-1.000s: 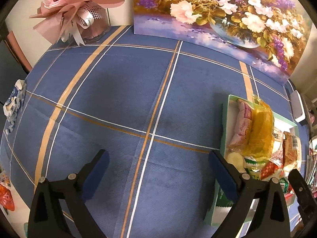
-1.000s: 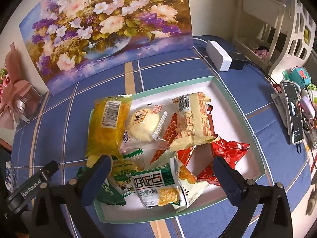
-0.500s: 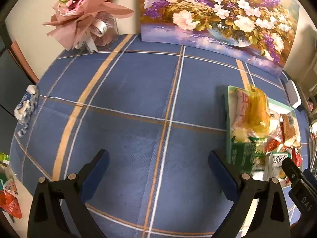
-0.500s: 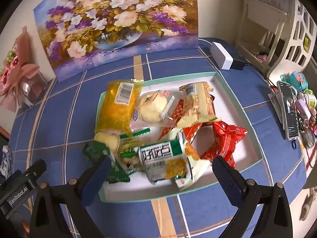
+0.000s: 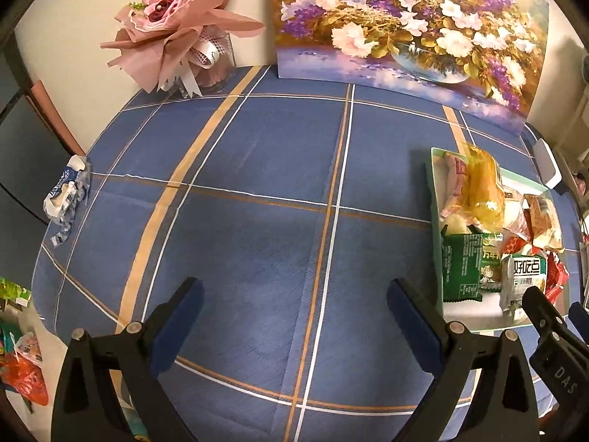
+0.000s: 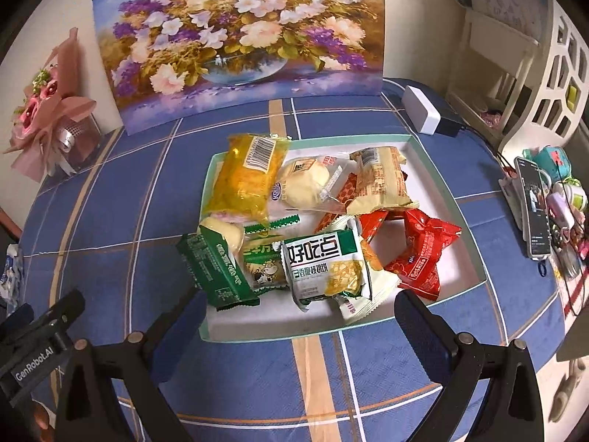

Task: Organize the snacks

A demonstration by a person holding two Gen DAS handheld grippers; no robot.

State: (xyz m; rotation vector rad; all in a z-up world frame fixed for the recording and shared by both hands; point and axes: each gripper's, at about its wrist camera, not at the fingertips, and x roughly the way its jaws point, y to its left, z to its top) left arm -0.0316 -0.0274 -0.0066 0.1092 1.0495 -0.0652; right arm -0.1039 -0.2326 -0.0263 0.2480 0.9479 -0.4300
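Snacks fill the tray (image 6: 434,169), which sits toward the right edge of the tabletop (image 5: 257,191), in front of the flower painting (image 6: 239,37). My right tongs (image 6: 298,316) hang released over the tray's near rim, holding nothing. Just ahead of them lie a white and green packet (image 6: 324,265) and a dark green packet (image 6: 213,269), with a red packet (image 6: 423,254) to the right. A yellow bag (image 6: 246,180) leans at the far left corner. My left tongs (image 5: 294,316) are released too, empty, over the bare blue cloth left of the tray.
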